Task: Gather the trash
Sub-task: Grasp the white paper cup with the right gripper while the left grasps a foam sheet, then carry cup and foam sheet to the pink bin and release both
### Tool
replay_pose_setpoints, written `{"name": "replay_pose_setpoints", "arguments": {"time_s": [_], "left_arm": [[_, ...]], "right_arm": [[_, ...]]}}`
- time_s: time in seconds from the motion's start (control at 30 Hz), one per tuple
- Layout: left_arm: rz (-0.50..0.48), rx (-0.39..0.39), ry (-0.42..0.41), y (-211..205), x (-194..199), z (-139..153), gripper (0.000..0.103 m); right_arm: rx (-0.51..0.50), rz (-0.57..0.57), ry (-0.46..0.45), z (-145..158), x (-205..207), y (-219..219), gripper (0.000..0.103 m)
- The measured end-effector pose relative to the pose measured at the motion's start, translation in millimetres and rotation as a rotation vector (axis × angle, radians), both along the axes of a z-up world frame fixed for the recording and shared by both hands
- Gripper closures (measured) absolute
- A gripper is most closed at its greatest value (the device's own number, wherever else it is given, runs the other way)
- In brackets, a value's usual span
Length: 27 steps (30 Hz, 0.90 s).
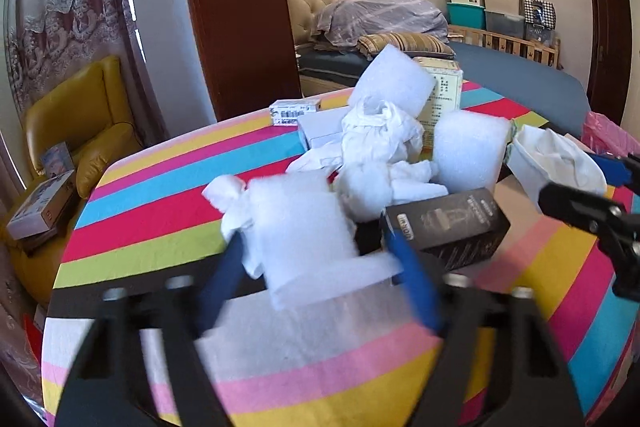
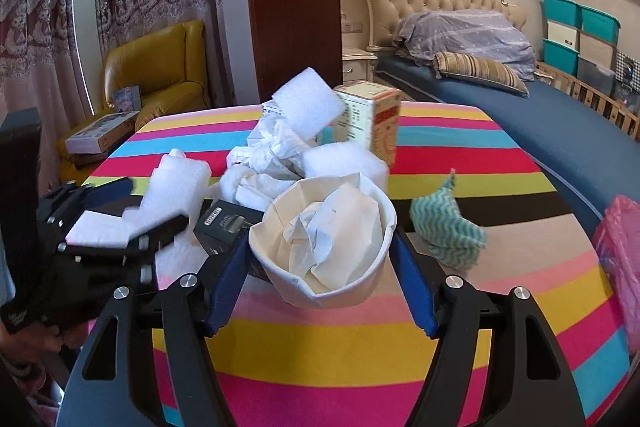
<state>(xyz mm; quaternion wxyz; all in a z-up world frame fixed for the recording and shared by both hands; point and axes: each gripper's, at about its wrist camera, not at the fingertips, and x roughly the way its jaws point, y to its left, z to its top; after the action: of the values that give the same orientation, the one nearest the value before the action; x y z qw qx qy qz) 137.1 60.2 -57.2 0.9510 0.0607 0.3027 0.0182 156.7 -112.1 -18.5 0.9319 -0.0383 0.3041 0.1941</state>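
Note:
A pile of trash sits on the striped table [image 1: 152, 195]: crumpled white paper [image 1: 380, 135], white foam blocks [image 1: 468, 151], a black box [image 1: 448, 223] and a printed carton [image 1: 440, 87]. My left gripper [image 1: 316, 247] is shut on a white foam piece [image 1: 300, 227] at the near edge of the pile, with its blue pads against both sides; the right wrist view shows this gripper [image 2: 132, 215] too. My right gripper [image 2: 320, 247] is shut on a white paper bowl [image 2: 320, 291] filled with crumpled paper [image 2: 332, 227], pads pressing its rim on both sides.
A green-and-white cloth [image 2: 448, 227] lies right of the bowl. A pink plastic bag [image 2: 620, 247] hangs at the table's right edge. A small white box [image 1: 294, 111] lies at the far side. Behind the table are a yellow armchair [image 2: 160, 67] and a bed [image 2: 520, 115].

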Motion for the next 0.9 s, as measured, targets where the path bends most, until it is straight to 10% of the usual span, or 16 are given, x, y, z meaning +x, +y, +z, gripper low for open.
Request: {"name": "replay_pose_setpoints", "arguments": {"time_s": [0.9], "left_arm": [[-0.164,0.023,-0.137,-61.2,-18.1,36.1,0.065]], "right_arm": [[0.102,-0.124,-0.039,3.0,-6.1,-74.7,0.037]]}}
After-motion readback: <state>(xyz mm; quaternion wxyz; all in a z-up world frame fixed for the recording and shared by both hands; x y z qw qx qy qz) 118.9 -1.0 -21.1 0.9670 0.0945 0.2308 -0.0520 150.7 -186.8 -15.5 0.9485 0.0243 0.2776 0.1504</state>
